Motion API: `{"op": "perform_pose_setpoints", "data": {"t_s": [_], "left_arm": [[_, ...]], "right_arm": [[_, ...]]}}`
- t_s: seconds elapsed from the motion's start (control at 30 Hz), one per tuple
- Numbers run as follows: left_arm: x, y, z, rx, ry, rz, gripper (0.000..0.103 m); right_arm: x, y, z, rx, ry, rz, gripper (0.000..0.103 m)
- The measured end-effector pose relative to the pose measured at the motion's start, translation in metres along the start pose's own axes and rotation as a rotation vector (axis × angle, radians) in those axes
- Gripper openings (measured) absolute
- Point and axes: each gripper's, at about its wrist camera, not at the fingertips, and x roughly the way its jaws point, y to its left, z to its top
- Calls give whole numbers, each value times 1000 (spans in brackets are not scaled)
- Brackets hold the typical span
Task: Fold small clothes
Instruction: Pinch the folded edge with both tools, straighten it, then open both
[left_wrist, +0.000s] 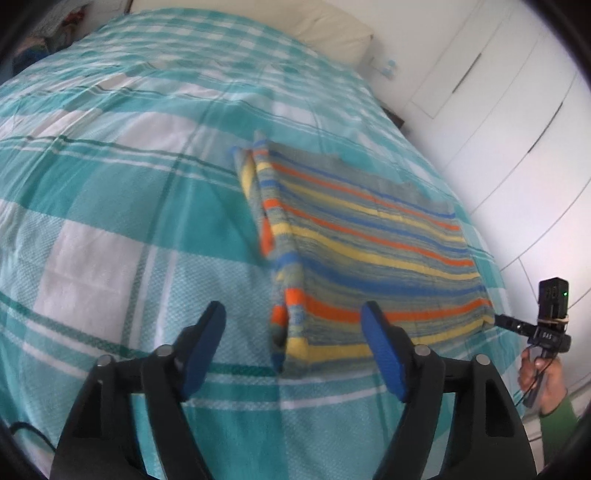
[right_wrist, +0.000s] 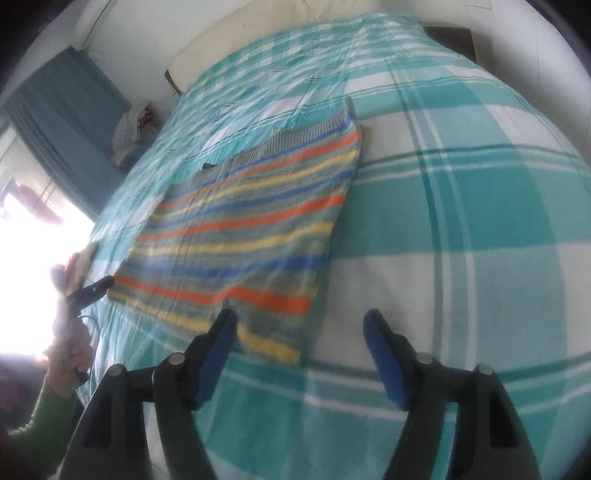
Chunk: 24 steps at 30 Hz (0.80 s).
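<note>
Two blue-padded jaws frame the left wrist view, standing apart with nothing between them; the left gripper (left_wrist: 293, 328) hangs above the near left corner of the striped knit garment (left_wrist: 354, 236), not touching it. That garment lies on the teal checked bedspread (left_wrist: 110, 192), toward the right side of the bed; its left side is turned in, leaving a doubled, raised ridge along that edge, while the rest lies flat. At the far right of this view the other hand (left_wrist: 541, 376) holds the right gripper, whose tip sits just at the garment's near right corner; a white wardrobe (left_wrist: 509, 122) stands beyond.

One step across, the right wrist view shows the right gripper (right_wrist: 301, 332) likewise parted and empty, its left pad over the garment's near hem and its right pad over bare bedspread; the near right corner lies between the two. The left gripper's tip appears small at the garment's near left corner, though glare from the window hides much there.

By its look the garment is a light, soft knit; it should drape and sag between two holds, and its layers may slide apart. Pinching both near corners, through all the layers at the folded ridge, seems the surest hold; a shallow bite may catch only the top layer.
</note>
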Motion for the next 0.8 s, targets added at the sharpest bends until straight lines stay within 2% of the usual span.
{"op": "perform_pose_setpoints", "data": {"t_s": [0.03,0.07,0.1,0.13,0.17,0.27,0.37,0.5,0.53,0.6,0.63,0.67,0.7,0.77,0.8], "left_arm": [[6,-5,0,17,27,-26,12],[16,-11,2,32,69,3,2],[20,-13,1,44,76,44,2],[17,-11,0,51,72,67,2],[11,-5,-1,41,71,74,2],[9,9,-7,19,93,72,2],[25,1,-20,104,118,151,2],[15,11,-22,53,98,115,3],[13,12,-23,53,94,116,5],[7,12,-26,49,87,144,16],[1,11,-28,41,78,162,24],[-9,9,-32,39,61,188,38],[-19,5,-36,46,37,216,55],[-41,-6,-44,67,-41,240,72],[-51,-12,-49,73,-81,242,79]], "right_arm": [[9,-1,-2,-1,26,50,59],[17,0,-2,-12,54,70,44],[24,1,-3,-33,73,21,10],[23,0,-3,-35,76,3,11],[18,-2,-2,-26,75,20,11],[1,-5,-4,-49,81,6,10],[22,-19,-11,-33,155,-25,9],[15,-30,-12,3,122,0,9],[10,-32,-14,-1,118,-2,9],[1,-34,-17,-5,100,-20,9],[-3,-34,-19,-4,88,-38,9],[-9,-34,-21,-6,71,-65,10],[-16,-33,-24,-5,53,-82,18],[-30,-27,-34,-15,20,-127,35],[-39,-21,-41,-33,-7,-162,48]]}}
